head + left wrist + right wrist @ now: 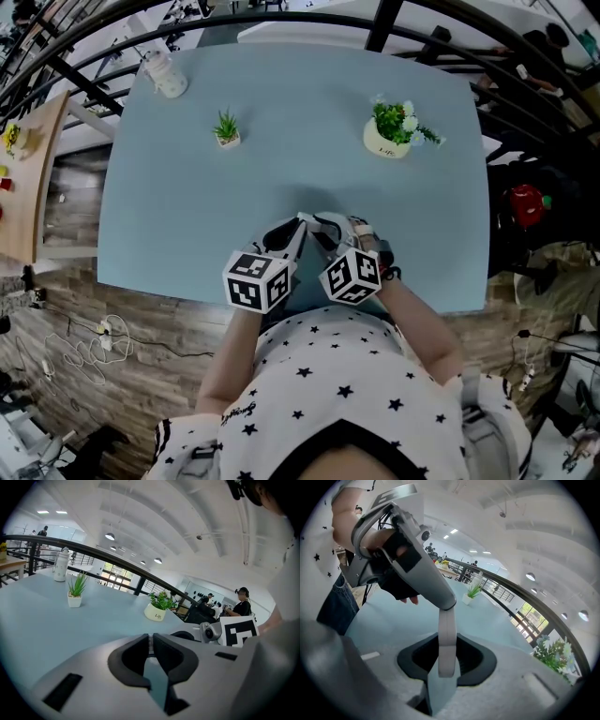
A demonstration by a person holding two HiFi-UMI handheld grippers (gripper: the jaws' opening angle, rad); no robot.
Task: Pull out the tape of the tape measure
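Both grippers meet tip to tip over the near part of the blue table (187, 206). My right gripper (325, 225) is shut on the white tape measure (334, 228). In the right gripper view the tape measure (446, 644) stands as a narrow white strip between the black pads. The tip of the left gripper (440, 597) sits right on its top end. My left gripper (302, 221) is shut on the tape's end. In the left gripper view that end is a thin white sliver (150, 642) between nearly closed pads. How much tape is out is hidden.
A small green plant in a white pot (226, 129) and a flowering plant in a round white pot (389, 131) stand mid-table. A white bottle (167, 75) is at the far left corner. A black railing (394, 23) curves behind the table. My torso is against the front edge.
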